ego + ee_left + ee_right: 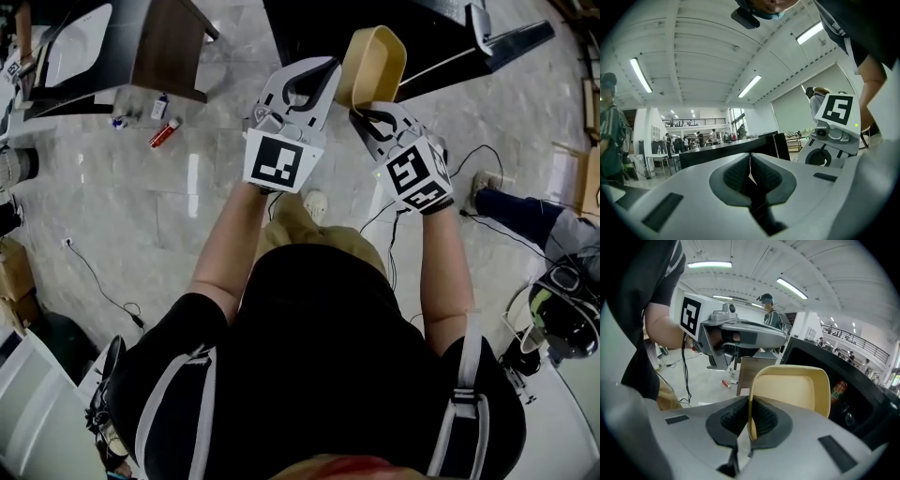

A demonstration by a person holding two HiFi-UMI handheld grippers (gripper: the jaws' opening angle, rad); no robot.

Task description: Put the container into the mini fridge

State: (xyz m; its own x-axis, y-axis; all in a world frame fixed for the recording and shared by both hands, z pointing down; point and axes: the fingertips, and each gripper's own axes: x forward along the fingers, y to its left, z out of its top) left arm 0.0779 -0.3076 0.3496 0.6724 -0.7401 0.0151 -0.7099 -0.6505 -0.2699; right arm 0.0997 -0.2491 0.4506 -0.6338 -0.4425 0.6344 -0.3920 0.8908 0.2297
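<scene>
A tan plastic container (373, 64) stands on edge in the air in front of me, its open side facing left. My right gripper (367, 112) is shut on its rim; in the right gripper view the thin wall (751, 399) sits pinched between the pads and the container (794, 390) rises past them. My left gripper (317, 75) hangs just left of the container, shut, with nothing between its jaws (750, 165). The black mini fridge (846, 397) lies ahead and to the right, open, with a bottle (839, 391) inside. From the head view the fridge (319, 23) is the dark body beyond the grippers.
A brown wooden cabinet (173, 47) stands at the far left, with a red tube (165, 132) on the marble floor beside it. Cables (103, 286) trail over the floor. Another person's leg (525, 211) is at the right, and a person in green (611, 136) stands left.
</scene>
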